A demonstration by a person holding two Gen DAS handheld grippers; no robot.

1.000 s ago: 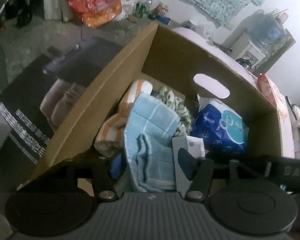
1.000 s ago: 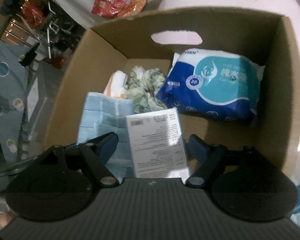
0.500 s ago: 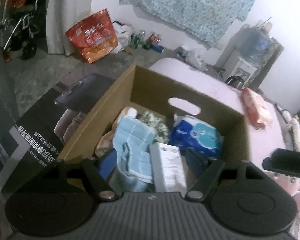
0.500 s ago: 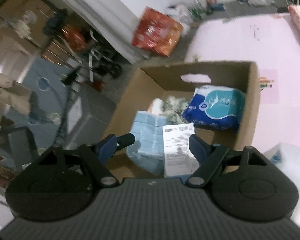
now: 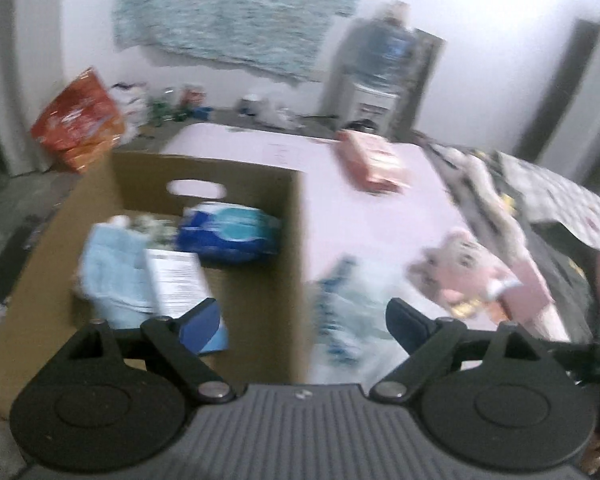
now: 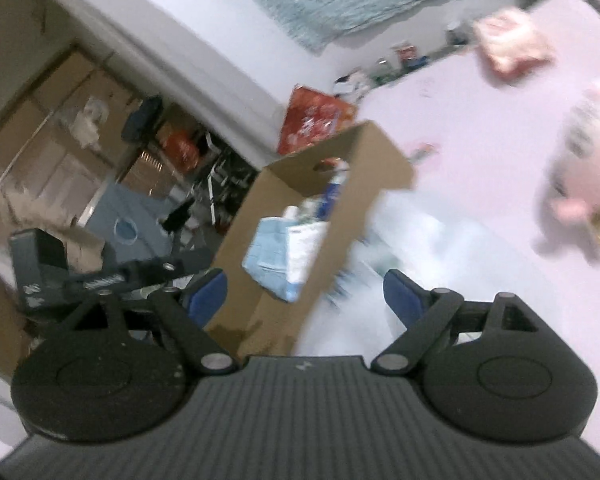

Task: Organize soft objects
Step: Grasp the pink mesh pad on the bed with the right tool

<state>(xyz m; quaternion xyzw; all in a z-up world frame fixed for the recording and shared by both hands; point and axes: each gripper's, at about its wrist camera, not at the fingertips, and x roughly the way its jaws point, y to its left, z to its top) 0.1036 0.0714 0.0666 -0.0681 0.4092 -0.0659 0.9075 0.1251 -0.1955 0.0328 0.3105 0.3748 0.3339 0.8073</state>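
Note:
A cardboard box (image 5: pixel 284 280) (image 6: pixel 380 160) stands on a pink surface (image 5: pixel 372 216) (image 6: pixel 480 152). Inside lie a light blue towel (image 5: pixel 108 268) (image 6: pixel 266 248), a white carton (image 5: pixel 178 280) and a blue wipes pack (image 5: pixel 228 234). Right of the box lie a blurred white and blue soft item (image 5: pixel 348 308) (image 6: pixel 400 240), a pink plush toy (image 5: pixel 464 268) (image 6: pixel 588 160) and a pink packet (image 5: pixel 374 162) (image 6: pixel 512 46). My left gripper (image 5: pixel 302 328) hangs above the box's right wall, jaws opening, nothing between them. My right gripper (image 6: pixel 304 300) is near the box's corner, jaws opening and empty.
An orange bag (image 5: pixel 78 126) (image 6: pixel 320 118) and small clutter sit on the floor by the far wall. A water dispenser (image 5: pixel 384 76) stands at the back. A patterned blanket (image 5: pixel 540 200) covers the right side. Cluttered shelves and boxes (image 6: pixel 80 140) fill the left of the right wrist view.
Both grippers have drawn back and up out of the box and swung right toward the pink surface. Their jaws have widened. The towel and white carton stay in the box.

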